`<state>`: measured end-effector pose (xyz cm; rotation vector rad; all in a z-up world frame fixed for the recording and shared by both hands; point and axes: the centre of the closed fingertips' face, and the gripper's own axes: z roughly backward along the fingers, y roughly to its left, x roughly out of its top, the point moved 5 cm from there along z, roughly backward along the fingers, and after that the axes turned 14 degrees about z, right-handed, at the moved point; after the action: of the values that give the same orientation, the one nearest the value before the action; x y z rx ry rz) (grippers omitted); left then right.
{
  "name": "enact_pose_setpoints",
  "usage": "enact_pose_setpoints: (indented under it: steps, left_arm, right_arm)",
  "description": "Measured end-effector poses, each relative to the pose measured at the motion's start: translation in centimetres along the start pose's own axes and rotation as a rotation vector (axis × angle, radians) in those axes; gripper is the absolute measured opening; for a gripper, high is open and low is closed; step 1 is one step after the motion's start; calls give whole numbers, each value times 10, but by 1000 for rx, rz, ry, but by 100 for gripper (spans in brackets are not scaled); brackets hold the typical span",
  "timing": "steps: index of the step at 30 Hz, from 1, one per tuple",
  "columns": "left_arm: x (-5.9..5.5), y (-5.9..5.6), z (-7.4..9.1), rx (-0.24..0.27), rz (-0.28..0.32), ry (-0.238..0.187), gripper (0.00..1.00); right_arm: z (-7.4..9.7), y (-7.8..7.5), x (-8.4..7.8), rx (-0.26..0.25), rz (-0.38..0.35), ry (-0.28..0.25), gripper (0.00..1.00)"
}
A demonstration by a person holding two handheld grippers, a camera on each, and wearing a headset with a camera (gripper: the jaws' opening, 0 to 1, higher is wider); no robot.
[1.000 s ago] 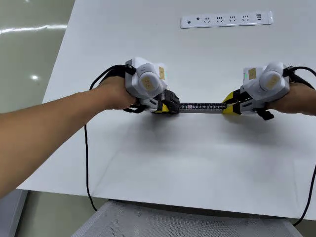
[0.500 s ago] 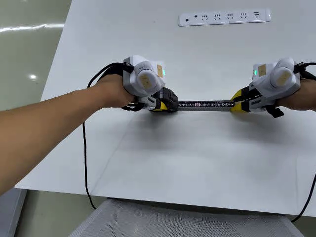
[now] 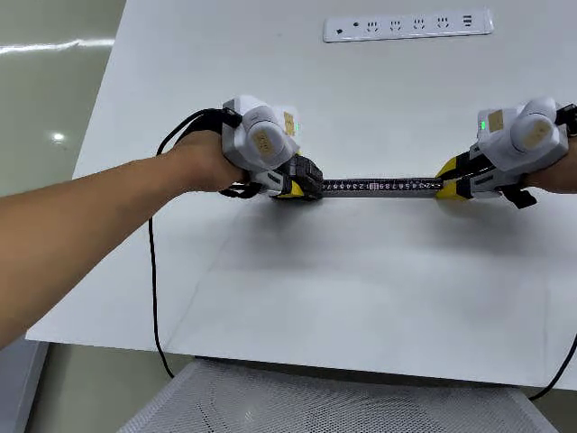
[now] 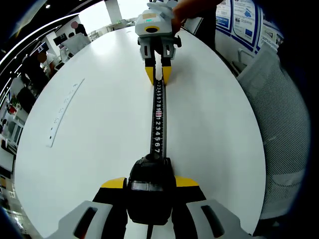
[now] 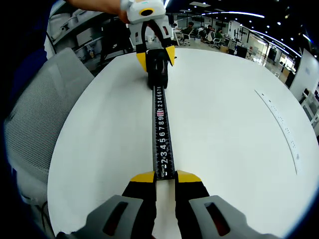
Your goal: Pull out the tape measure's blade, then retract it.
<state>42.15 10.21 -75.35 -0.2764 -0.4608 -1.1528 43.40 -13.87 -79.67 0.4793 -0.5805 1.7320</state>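
Table (image 3: 361, 298): white, wide, bare across the middle. Near edge runs below the work, w/ a mesh chair (image 3: 315, 406) just beyond it. Left edge has floor (image 3: 45, 90) beyond and is crossed by the person's forearm (image 3: 81, 225). Strip (image 3: 407, 25) lies flat at the far side, well apart from the work, so no obstacle. Cable (image 3: 151, 271) drops from the left hand over the near edge, clear of the blade's line.

Left tongs (image 3: 290, 188) sit left of centre, jaws closed in on both sides of the case (image 4: 149, 186), which rests on the table. Prob. held that way as an anchor, so the pull doesn't drag it. Right tongs (image 5: 165, 177) are well apart to the right, yellow tips nearly together, pinching the blade's free end. Blade (image 3: 380, 187) runs straight btwn the two, low over the table, numbers up, no sag or twist seen. The tongs face each other along one line, which suits a flat, straight draw.

Judgement: pull-out is under way or near its end; retract not yet done. Room: left gripper view shows table going on behind the right tongs, so more draw looks possible. In head view the frame cuts that side, so how much can't be told. For the retract, the lane back to the case is open; a sudden let-go could whip the blade in.
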Motion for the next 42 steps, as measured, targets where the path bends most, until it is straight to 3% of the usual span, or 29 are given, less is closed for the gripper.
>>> enact_pose_setpoints:
  steps: [25, 42]
  left_arm:
    - [-1, 1, -2, -2, 1, 8, 30]
    - [0, 0, -1, -7, -1, -1, 31]
  right_arm:
    - [26, 4, -26, -5, -28, 30, 9]
    - [25, 1, -28, -1, -40, 25, 10]
